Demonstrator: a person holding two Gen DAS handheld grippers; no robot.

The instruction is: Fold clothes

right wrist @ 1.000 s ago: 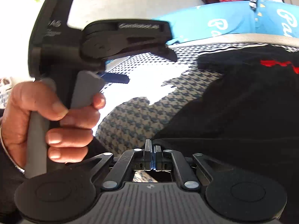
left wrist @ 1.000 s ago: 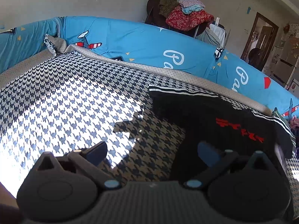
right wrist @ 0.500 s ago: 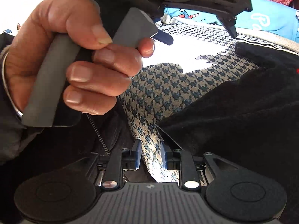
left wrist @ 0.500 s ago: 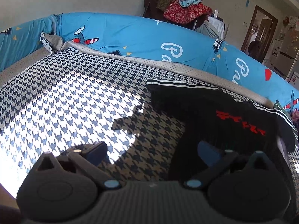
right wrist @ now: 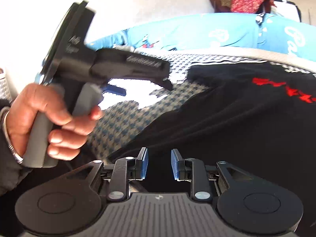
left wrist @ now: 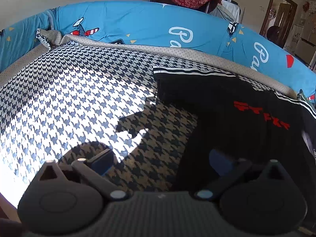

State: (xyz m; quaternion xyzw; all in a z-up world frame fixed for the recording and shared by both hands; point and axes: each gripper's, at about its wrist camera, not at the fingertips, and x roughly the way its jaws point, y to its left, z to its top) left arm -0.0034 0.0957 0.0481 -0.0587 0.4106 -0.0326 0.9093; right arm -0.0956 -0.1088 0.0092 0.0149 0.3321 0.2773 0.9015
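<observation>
The left gripper (left wrist: 161,161) is hovering wide open, empty, over the bed (left wrist: 79,98); the black garment (left wrist: 237,122) is lying to its right, long axis running toward the blue bumper (left wrist: 138,23). The right gripper (right wrist: 159,164), nearer, has just been opening and is standing narrowly parted, empty, directly above the cloth.

Right gripper (right wrist: 159,165) just parting, left gripper (left wrist: 161,161) wide
</observation>
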